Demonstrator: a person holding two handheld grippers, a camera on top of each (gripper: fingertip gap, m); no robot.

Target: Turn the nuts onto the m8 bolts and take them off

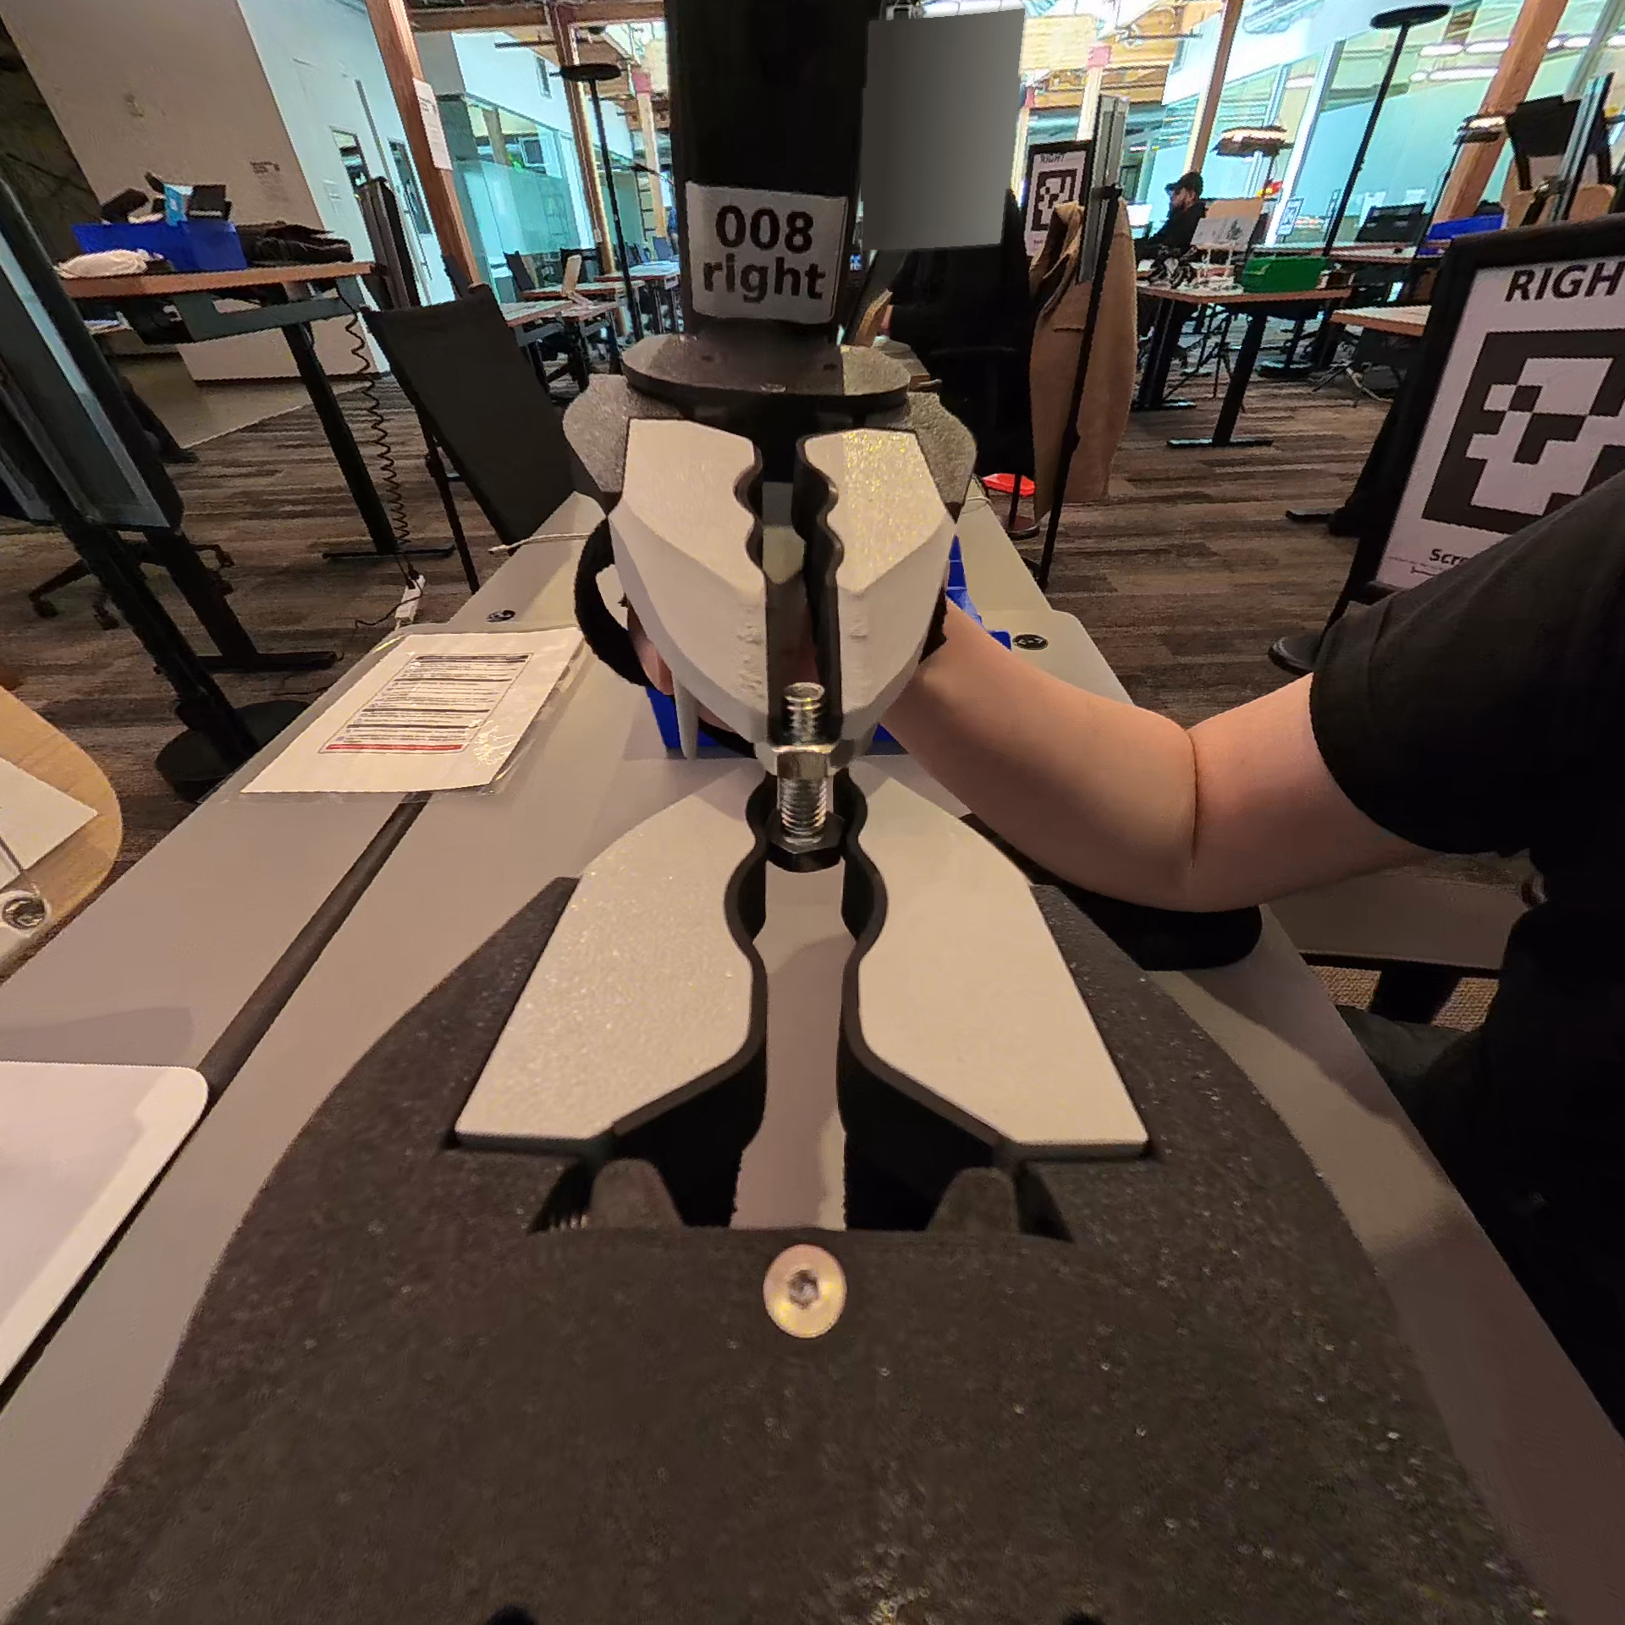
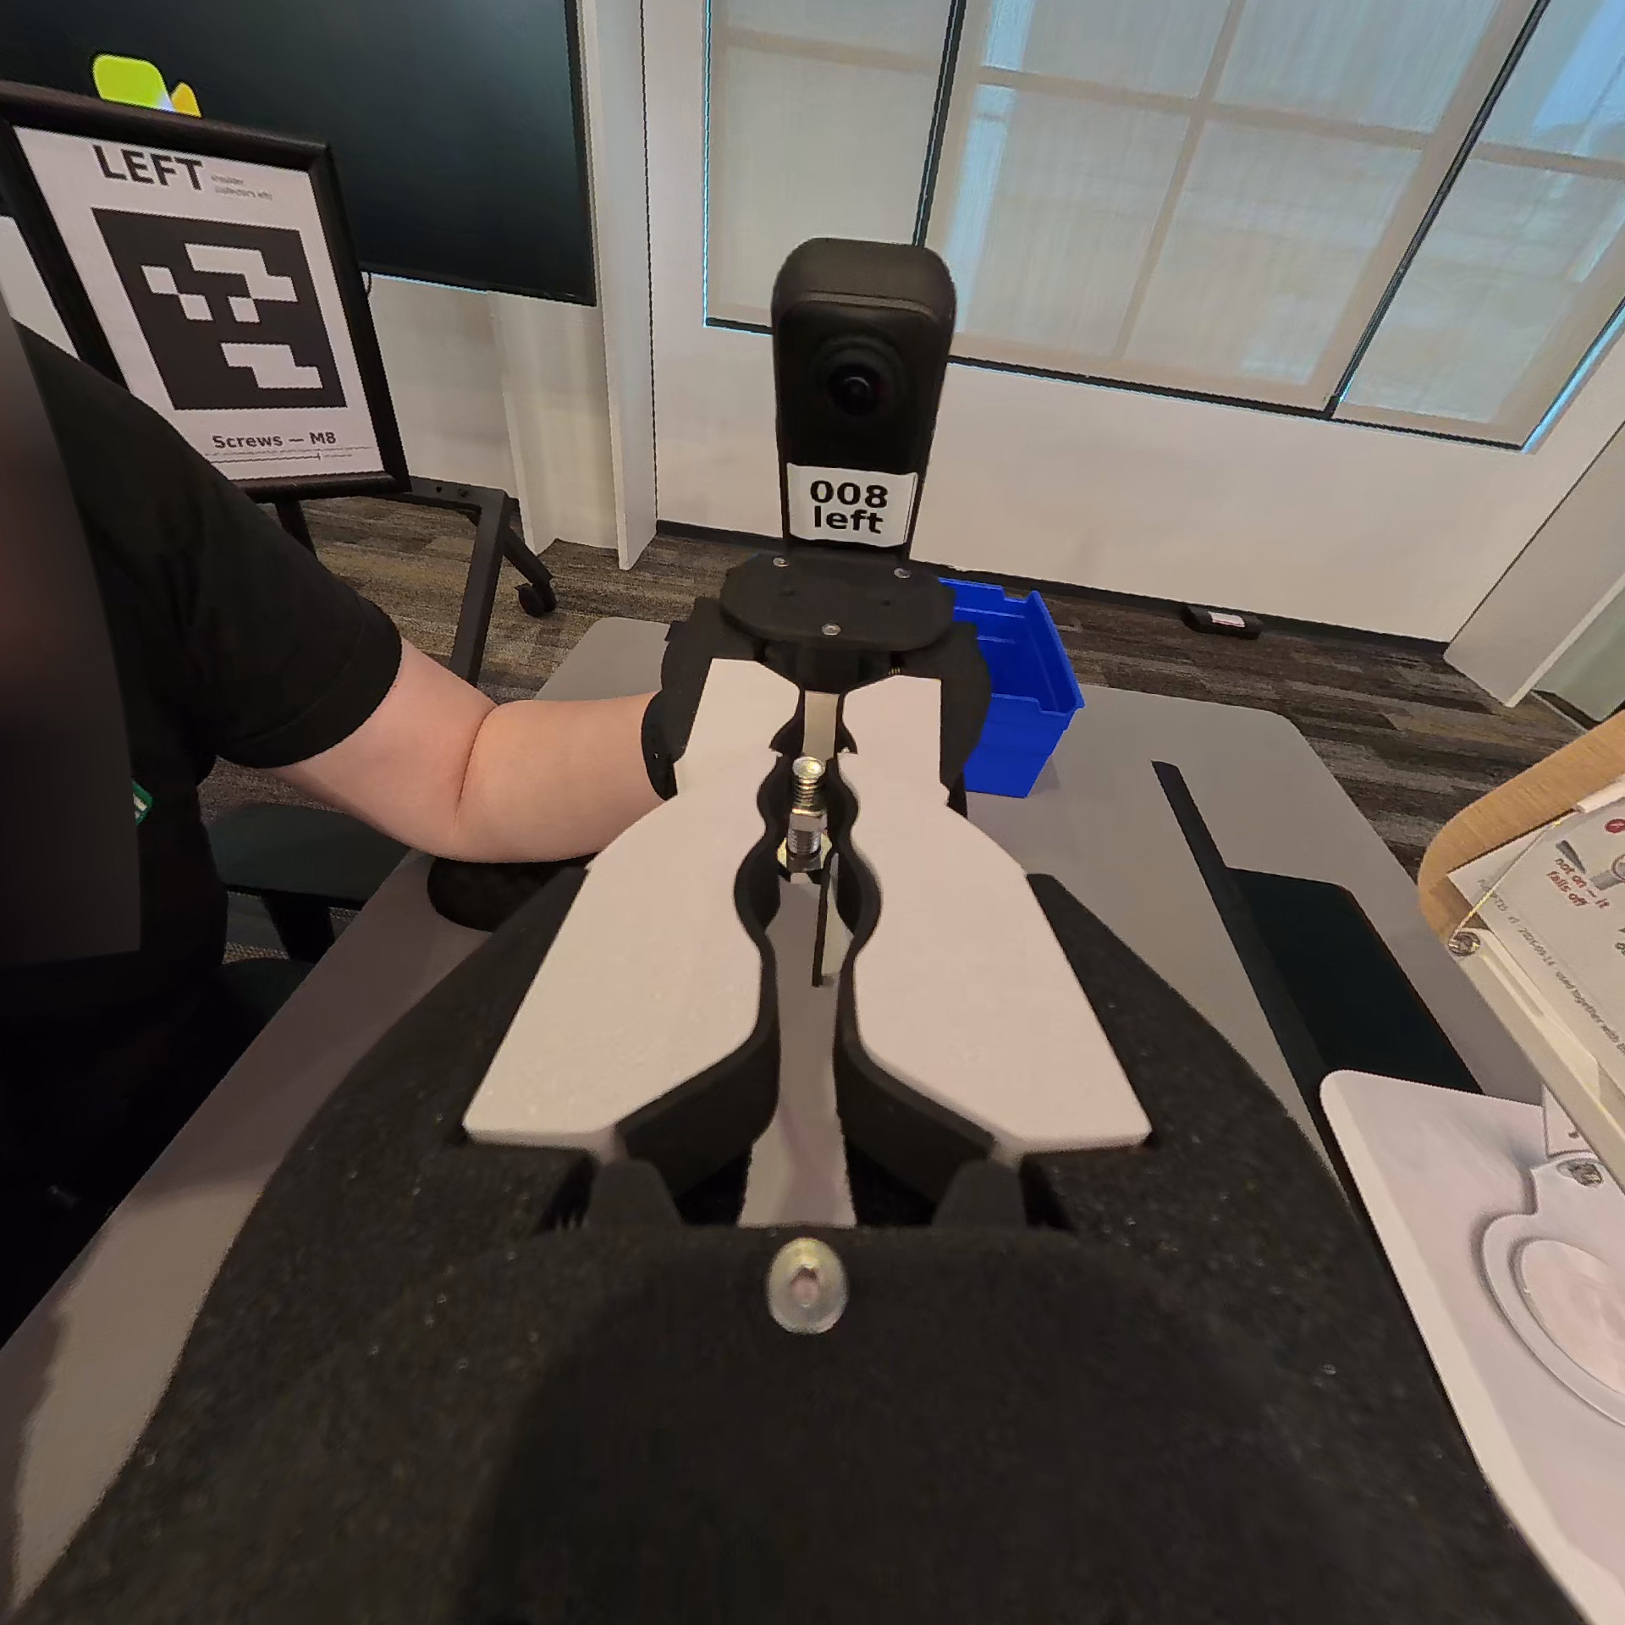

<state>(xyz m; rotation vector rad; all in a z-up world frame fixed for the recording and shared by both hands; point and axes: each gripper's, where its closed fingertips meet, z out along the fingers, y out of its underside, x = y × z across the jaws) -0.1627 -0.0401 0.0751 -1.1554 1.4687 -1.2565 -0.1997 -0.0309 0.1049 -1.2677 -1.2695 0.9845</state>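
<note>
Between both tongs, the bolt (image 1: pixel 805 774) hides its head.

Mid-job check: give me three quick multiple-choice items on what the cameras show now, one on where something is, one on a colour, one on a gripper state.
1. Where does the hex nut sit on the bolt?
A. Off the tip
B. Partway along the thread
C. Tight against the head

2. What colour is the bin on the table behind the left gripper?
A. Red
B. Yellow
C. Blue

3. What is the left gripper doing?
A. Open and empty
B. Shut on the bolt's head end
C. Shut on a sheet of paper

Answers: 1 B, bare thread of the bolt shows on both sides of the hex nut. 2 C, the bin is blue. 3 B, the left gripper has its fingertips closed around the dark head end.
</note>
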